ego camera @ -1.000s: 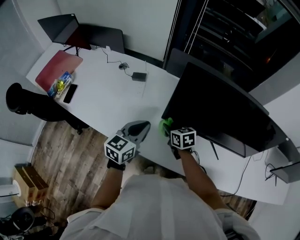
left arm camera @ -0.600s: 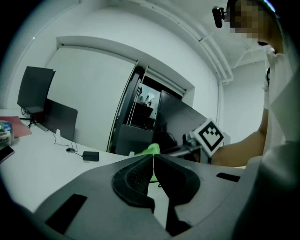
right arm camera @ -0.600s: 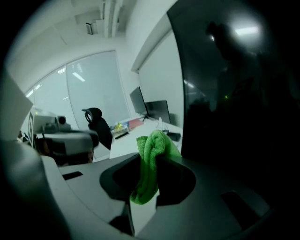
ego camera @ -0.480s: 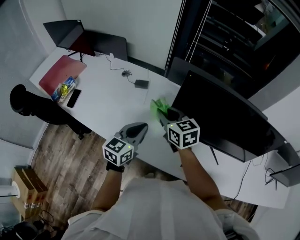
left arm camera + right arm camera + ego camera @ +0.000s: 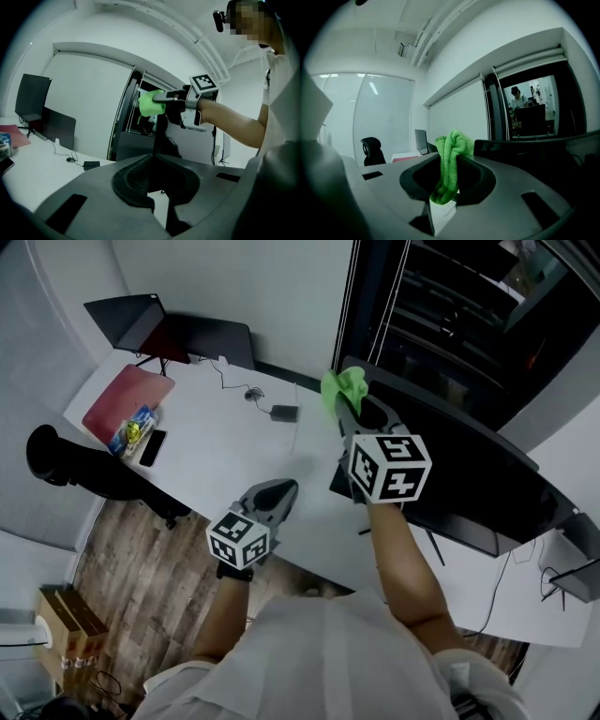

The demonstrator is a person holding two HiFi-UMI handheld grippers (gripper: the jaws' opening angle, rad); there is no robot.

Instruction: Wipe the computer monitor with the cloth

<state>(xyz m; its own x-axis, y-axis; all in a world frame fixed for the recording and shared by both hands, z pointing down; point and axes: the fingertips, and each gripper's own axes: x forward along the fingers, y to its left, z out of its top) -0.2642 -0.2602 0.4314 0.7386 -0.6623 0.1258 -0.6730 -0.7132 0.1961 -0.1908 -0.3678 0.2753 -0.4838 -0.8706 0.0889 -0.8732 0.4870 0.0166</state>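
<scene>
A bright green cloth [image 5: 344, 387] is bunched between the jaws of my right gripper [image 5: 352, 409], raised level with the top left corner of the big black monitor [image 5: 450, 474]. In the right gripper view the cloth [image 5: 449, 166] fills the gap between the shut jaws, and the monitor's dark top edge [image 5: 525, 145] runs off to the right. My left gripper [image 5: 272, 498] hovers low over the white desk [image 5: 216, 442], jaws shut with nothing between them. From the left gripper view I see the cloth [image 5: 150, 103] held high beside the monitor's edge [image 5: 159, 136].
On the desk's far left lie a red folder [image 5: 127, 399], a phone [image 5: 148, 447] and a small packet [image 5: 131, 426]. A power adapter with cables [image 5: 284, 412] sits mid-desk. A second dark screen [image 5: 127, 310] stands at the back left. A black chair [image 5: 56, 460] stands off the desk's left edge.
My right gripper has risen with the cloth from the monitor's lower left corner up to its top left corner. The left gripper has stayed where it was.
</scene>
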